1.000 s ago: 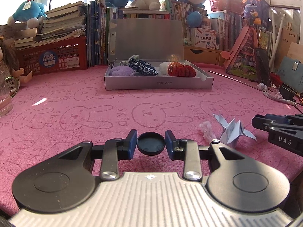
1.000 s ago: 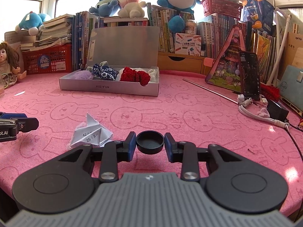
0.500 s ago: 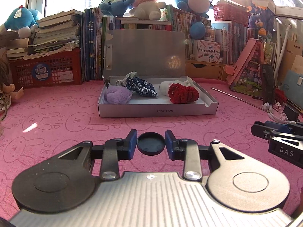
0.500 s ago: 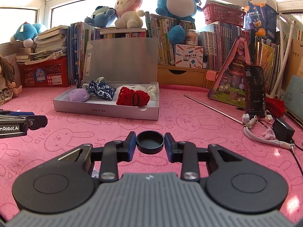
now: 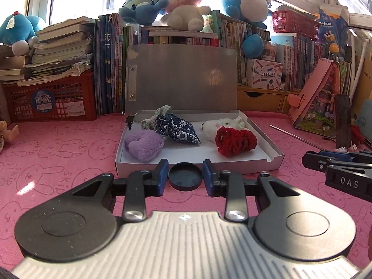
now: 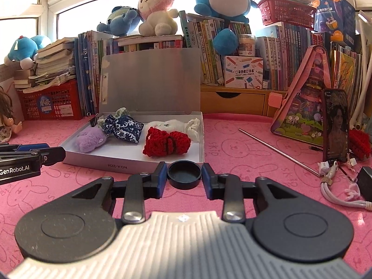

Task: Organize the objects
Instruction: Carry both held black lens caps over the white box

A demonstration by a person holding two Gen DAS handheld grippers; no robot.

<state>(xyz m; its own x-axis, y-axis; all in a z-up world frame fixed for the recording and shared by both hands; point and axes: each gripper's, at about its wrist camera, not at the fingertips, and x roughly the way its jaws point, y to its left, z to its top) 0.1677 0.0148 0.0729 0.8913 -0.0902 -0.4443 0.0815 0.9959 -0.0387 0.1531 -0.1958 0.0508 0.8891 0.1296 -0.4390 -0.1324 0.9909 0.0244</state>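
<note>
A grey flat box [image 5: 274, 160] with its lid up sits on the pink rabbit-print cloth, just beyond both grippers. It holds a purple plush [image 5: 144, 145], a blue flowered pouch [image 5: 179, 132], a white plush [image 5: 220, 125] and a red knitted piece [image 5: 236, 140]. The box also shows in the right wrist view [image 6: 130, 165]. My left gripper [image 5: 185, 177] is open and empty, close to the box's front wall. My right gripper [image 6: 184, 174] is open and empty, near the box's front right corner. The right gripper shows at the right edge of the left wrist view [image 5: 341, 169].
Books, a red crate [image 5: 51, 97] and stuffed toys line the back. A phone [image 6: 336, 125], a pink triangular case [image 6: 302, 107], a metal rod [image 6: 276, 151], and cables with a charger [image 6: 337, 186] lie to the right. A doll [image 6: 7, 121] sits at the left edge.
Both grippers have moved forward toward the box and risen. The paper crane and small scraps seen earlier on the cloth have dropped out of view. Both stay open.
</note>
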